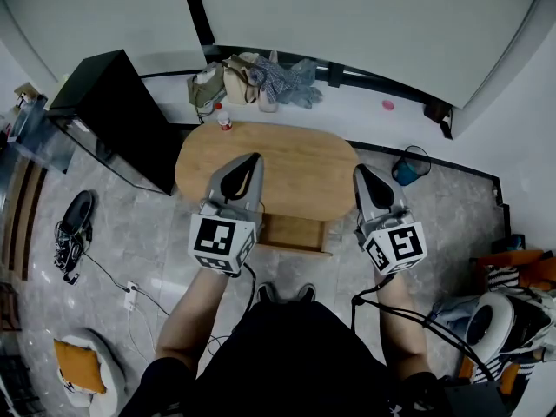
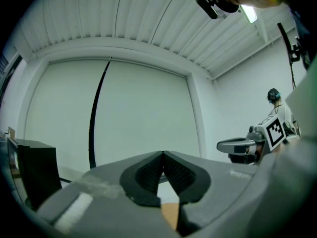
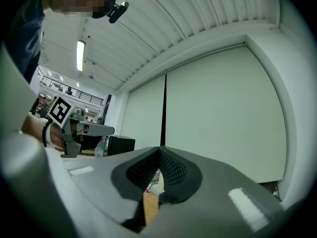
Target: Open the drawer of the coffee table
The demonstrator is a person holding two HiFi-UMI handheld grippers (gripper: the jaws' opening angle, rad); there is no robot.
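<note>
A: Head view: is the drawer (image 1: 295,233) opening yet?

B: Seemingly sticking partly out under the surface (image 1: 300,159). Left gripper (image 1: 254,158) and right gripper (image 1: 360,171) are hovering above, fingers (image 2: 146,175) pressing together, gripping nothing.

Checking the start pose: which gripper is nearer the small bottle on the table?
The left gripper, over the left half of the table; the bottle stands at the far edge just beyond it. The right gripper is at the table's right end.

Left gripper (image 1: 246,170) level, fingers (image 2: 148,172) closed, empty; right gripper (image 1: 363,178) same.
</note>
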